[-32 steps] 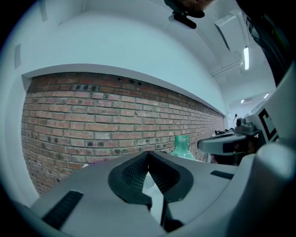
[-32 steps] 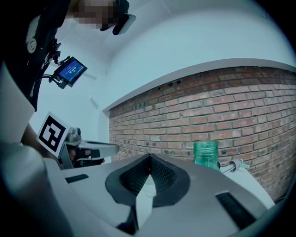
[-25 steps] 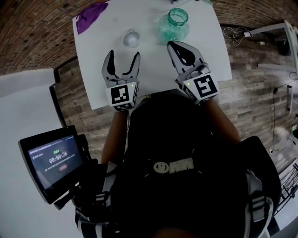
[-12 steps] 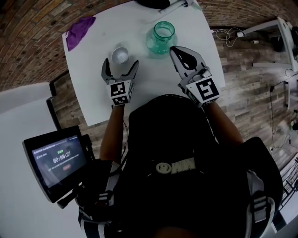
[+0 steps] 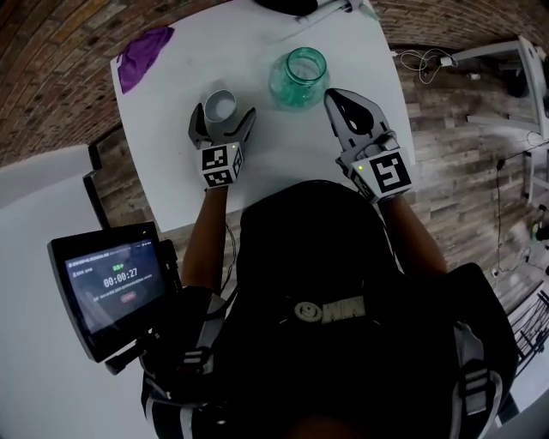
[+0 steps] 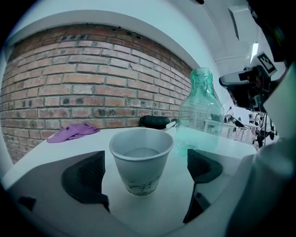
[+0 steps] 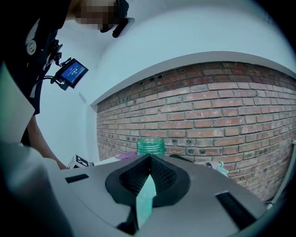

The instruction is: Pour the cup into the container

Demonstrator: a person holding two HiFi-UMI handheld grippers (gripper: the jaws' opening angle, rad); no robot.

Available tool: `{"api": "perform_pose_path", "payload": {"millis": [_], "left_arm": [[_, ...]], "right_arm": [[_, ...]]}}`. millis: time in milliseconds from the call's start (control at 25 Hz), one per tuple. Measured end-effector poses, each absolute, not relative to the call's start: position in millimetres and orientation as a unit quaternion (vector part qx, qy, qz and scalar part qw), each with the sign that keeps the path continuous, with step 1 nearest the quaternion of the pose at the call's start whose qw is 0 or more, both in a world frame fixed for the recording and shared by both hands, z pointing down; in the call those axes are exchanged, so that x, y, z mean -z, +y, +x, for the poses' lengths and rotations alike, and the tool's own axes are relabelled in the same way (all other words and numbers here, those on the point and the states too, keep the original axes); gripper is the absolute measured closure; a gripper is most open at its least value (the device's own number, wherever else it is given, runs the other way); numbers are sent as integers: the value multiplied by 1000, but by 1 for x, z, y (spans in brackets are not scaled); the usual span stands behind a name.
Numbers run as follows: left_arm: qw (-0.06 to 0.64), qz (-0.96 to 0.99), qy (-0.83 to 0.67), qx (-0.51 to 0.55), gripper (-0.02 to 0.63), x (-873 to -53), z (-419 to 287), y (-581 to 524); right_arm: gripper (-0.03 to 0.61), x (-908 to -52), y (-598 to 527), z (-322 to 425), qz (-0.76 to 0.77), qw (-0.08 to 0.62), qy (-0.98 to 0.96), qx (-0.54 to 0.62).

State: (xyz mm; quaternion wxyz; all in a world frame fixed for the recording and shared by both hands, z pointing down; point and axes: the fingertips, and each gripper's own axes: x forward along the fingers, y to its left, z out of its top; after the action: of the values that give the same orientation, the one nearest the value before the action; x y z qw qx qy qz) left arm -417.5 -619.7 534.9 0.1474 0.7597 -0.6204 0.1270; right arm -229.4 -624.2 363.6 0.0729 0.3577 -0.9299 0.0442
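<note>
A white paper cup (image 5: 220,108) with liquid in it stands upright on the white table (image 5: 274,163). My left gripper (image 5: 223,122) is open, and its jaws stand on either side of the cup without touching it. In the left gripper view the cup (image 6: 141,166) sits midway between the dark pads (image 6: 88,178), with a gap on each side. To the cup's right stands the green glass jar (image 5: 298,77), whose mouth is open. My right gripper (image 5: 350,113) hovers just right of the jar, shut with nothing in it. In the right gripper view the jar (image 7: 151,145) shows beyond the closed tips.
A purple cloth (image 5: 141,53) lies at the table's far left corner. A black object (image 5: 283,7) sits at the far edge behind the jar. A monitor (image 5: 111,287) on a stand is by my left side. Brick floor surrounds the small table.
My left gripper has moved forward and opened wider, so the cup now stands between its jaws. The right gripper has barely shifted beside the jar.
</note>
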Motion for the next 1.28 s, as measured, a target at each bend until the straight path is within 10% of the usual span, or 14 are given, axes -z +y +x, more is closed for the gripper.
{"api": "perform_pose_path", "payload": {"millis": [520,880,1280], "left_arm": [[174,752,-624,-124,54,-538,-430,-634],[168,749,-624,-150,290,-541,-441,-633],[140,757,-604,-206,311,-532,-438,-628]], "right_arm": [[578,-373,-637,-221,358,61,-930,-53],[578,-374,-639,-228,341,55,-937,-55],[578,-366,-648,-226,346,26,-936,-55]]}}
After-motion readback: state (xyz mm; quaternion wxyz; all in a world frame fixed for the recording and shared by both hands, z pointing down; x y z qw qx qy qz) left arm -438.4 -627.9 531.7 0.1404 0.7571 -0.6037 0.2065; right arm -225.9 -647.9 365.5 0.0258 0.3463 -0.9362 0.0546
